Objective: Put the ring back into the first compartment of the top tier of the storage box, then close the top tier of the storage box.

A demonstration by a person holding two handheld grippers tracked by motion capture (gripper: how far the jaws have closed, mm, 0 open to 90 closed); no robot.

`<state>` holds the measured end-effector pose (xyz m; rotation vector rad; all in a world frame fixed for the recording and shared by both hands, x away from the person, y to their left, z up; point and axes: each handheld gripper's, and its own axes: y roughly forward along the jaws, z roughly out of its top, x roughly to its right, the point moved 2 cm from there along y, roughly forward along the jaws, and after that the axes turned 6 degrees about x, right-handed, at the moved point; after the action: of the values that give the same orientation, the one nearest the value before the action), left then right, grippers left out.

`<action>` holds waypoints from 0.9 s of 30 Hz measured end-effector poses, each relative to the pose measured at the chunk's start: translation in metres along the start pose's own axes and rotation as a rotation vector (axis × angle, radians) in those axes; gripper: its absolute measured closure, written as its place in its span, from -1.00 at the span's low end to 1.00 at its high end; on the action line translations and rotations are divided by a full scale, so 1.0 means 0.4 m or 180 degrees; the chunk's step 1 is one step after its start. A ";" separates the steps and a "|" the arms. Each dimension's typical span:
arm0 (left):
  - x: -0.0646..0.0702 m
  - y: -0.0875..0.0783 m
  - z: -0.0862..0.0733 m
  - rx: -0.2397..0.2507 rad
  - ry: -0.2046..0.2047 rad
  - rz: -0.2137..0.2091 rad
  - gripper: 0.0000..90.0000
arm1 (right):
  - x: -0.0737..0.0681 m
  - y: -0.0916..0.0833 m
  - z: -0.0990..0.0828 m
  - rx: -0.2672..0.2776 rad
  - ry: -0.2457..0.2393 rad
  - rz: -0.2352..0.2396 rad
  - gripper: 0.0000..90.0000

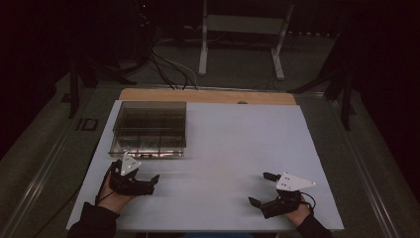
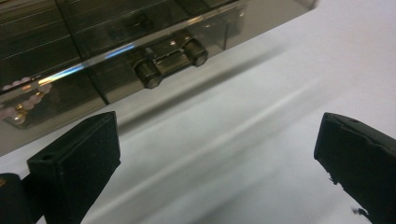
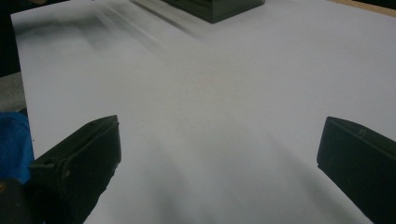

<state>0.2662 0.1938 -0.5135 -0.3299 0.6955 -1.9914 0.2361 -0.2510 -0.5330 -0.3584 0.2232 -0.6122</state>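
The dark, see-through plastic compartment box (image 1: pixel 149 128) sits on the far left part of the white surface (image 1: pixel 237 148), lid shut, its small latch (image 2: pixel 170 58) facing the person. Just in front of the box, the left hand-held gripper (image 1: pixel 148 179) hovers with jaws spread wide, holding nothing. Well to the box's right, the right hand-held gripper (image 1: pixel 262 188) is likewise spread and empty.

The left gripper (image 1: pixel 147 177) rested low near the table's left front, jaws spread wide. The right gripper (image 1: pixel 262 188) sat at the right front, jaws likewise apart, holding nothing.
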 end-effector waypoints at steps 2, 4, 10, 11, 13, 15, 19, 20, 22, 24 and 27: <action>0.003 0.004 -0.003 -0.0002 -0.0004 0.0039 -0.96 | 0.000 0.000 0.000 0.0001 -0.0002 0.0002 -1.00; 0.005 0.006 -0.004 -0.0011 -0.0002 0.0050 -0.96 | 0.000 0.000 0.000 -0.0002 -0.0003 0.0003 -1.00; 0.010 0.013 -0.011 -0.0009 -0.0011 0.0150 -0.96 | 0.002 0.000 0.000 0.0005 0.0000 0.0000 -1.00; 0.009 0.015 -0.013 -0.0012 -0.0021 0.0170 -0.96 | 0.002 0.000 -0.001 0.0007 0.0004 0.0000 -1.00; 0.007 0.019 -0.017 -0.0047 -0.0042 0.0205 -0.96 | 0.001 0.000 -0.001 0.0003 0.0001 0.0001 -1.00; 0.007 0.019 -0.017 -0.0047 -0.0042 0.0205 -0.96 | 0.001 0.000 -0.001 0.0003 0.0003 0.0002 -1.00; 0.004 0.018 -0.016 -0.0034 -0.0058 0.0242 -0.95 | 0.001 0.000 0.000 0.0007 0.0014 -0.0001 -1.00; 0.005 0.016 -0.014 -0.0016 -0.0060 0.0246 -0.94 | 0.001 0.000 0.000 0.0004 0.0006 -0.0001 -1.00; 0.008 0.014 -0.012 0.0009 -0.0047 0.0240 -0.90 | 0.000 0.001 -0.001 -0.0004 -0.0002 0.0000 -1.00; 0.009 0.013 -0.011 0.0024 -0.0048 0.0253 -0.89 | 0.001 0.001 0.000 0.0000 0.0003 -0.0005 -1.00; 0.010 0.012 -0.012 0.0036 -0.0066 0.0251 -0.86 | 0.001 0.002 0.000 0.0001 0.0004 -0.0005 -1.00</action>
<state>0.2653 0.1903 -0.5204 -0.3112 0.6741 -1.9139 0.2369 -0.2507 -0.5334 -0.3577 0.2241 -0.6139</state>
